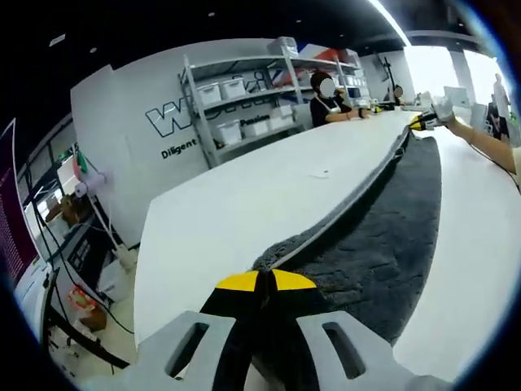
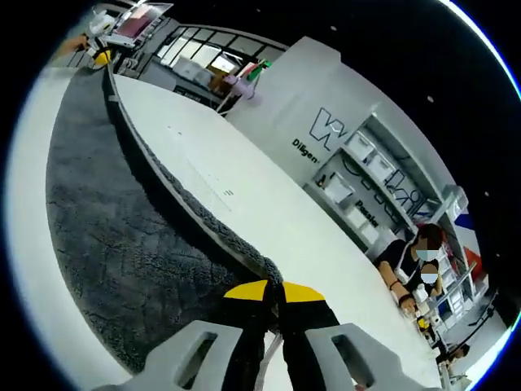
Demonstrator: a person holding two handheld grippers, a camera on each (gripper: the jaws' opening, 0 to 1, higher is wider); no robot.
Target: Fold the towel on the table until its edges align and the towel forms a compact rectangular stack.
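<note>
left claw clamps towel corner | right claw clamps opposite corner

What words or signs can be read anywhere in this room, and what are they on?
"W…": large outlined logo on the white wall, the rest hidden behind the shelves.
"Diligent": small line under the logo on the wall, clearest in the left gripper view.
"Passion": further along that line, seen between the shelves, blurred.
Bin labels on the shelves: too small to read.
</note>
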